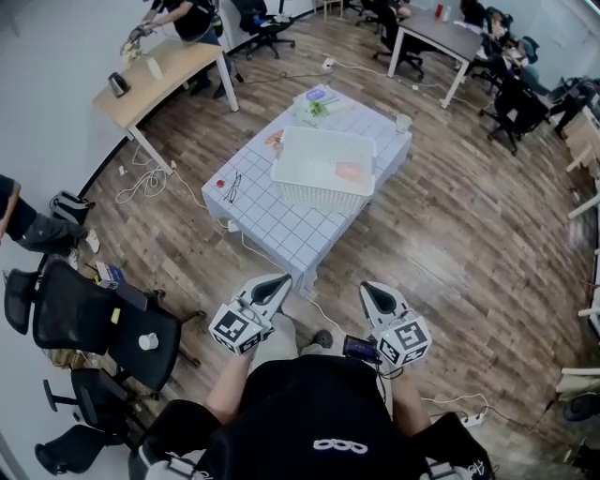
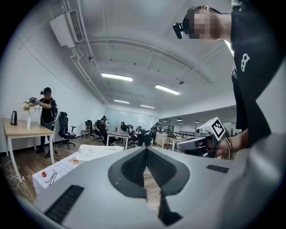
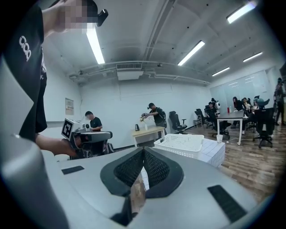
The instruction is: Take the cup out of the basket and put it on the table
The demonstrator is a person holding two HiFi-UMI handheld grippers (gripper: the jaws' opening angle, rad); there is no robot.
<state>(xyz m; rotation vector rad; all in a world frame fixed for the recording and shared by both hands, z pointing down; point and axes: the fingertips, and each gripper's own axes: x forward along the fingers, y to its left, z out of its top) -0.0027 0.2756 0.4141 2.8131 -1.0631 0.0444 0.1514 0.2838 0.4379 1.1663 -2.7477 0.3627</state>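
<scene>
OFFICE FLOOR: At far left a person (image 1: 183, 14) works at a wooden desk (image 1: 159, 75), and black office chairs (image 1: 103, 323) stand along the wall. The wearer holds 2 grippers close to the body. The left gripper (image 1: 280, 279) is about level, its jaws pressed together with nothing between them, well short of the low table (image 1: 281, 230) with its checked cloth. On that table sits the white basket (image 1: 319, 195), with a pinkish object (image 1: 352, 172) lying inside toward its right; whether this is the cup cannot be told. The right gripper (image 1: 367, 287), likewise closed and empty, is beside the left one and apart from the table. 1 small white cup (image 1: 403, 122) stands on the table's far right corner, outside the basket. A grey desk (image 1: 441, 33) and seated people fill the room's upper right.
</scene>
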